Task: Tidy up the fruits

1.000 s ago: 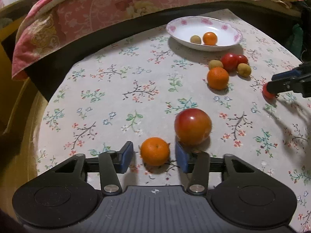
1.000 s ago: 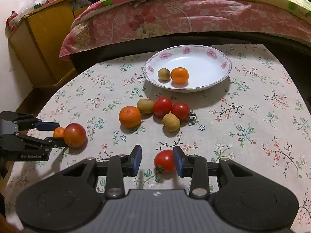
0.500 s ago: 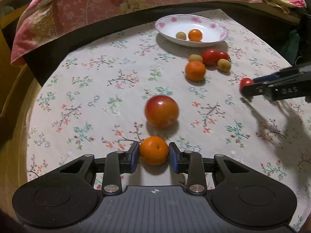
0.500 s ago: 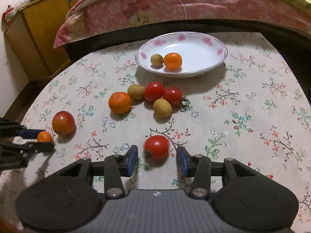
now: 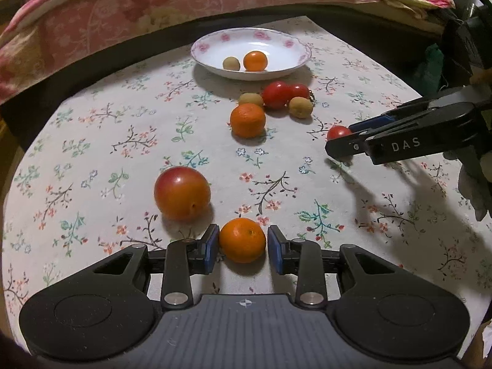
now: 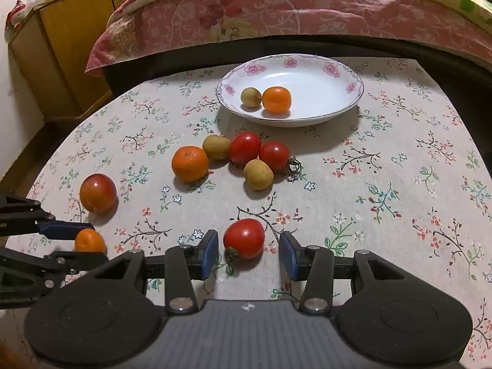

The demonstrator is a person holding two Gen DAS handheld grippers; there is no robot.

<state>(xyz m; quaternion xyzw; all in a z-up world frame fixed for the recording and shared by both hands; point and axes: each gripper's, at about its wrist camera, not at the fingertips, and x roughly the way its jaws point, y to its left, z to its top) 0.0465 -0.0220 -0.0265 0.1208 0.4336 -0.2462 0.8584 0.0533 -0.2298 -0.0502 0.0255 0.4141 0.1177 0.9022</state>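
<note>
My left gripper [image 5: 243,249] is shut on a small mandarin [image 5: 242,240], also seen in the right wrist view [image 6: 89,240]. A big red-orange plum [image 5: 182,193] lies just beyond it on the left. My right gripper [image 6: 248,251] is open around a red tomato [image 6: 244,237], with gaps on both sides. A flowered white plate [image 6: 323,64] at the far side holds a mandarin [image 6: 276,99] and a longan [image 6: 250,97]. In front of the plate lie an orange [image 6: 189,163], two tomatoes [image 6: 244,147] and two longans [image 6: 258,174].
The round table has a floral cloth [image 6: 399,184]. A bed with a pink quilt [image 6: 276,9] runs along the far edge. A wooden cabinet [image 6: 61,46] stands at the far left. The table's edge curves close on the left and right.
My left gripper closed on the small mandarin and pulled back from the plum. My right gripper opened wider around the tomato, which now sits loose between the fingers.
</note>
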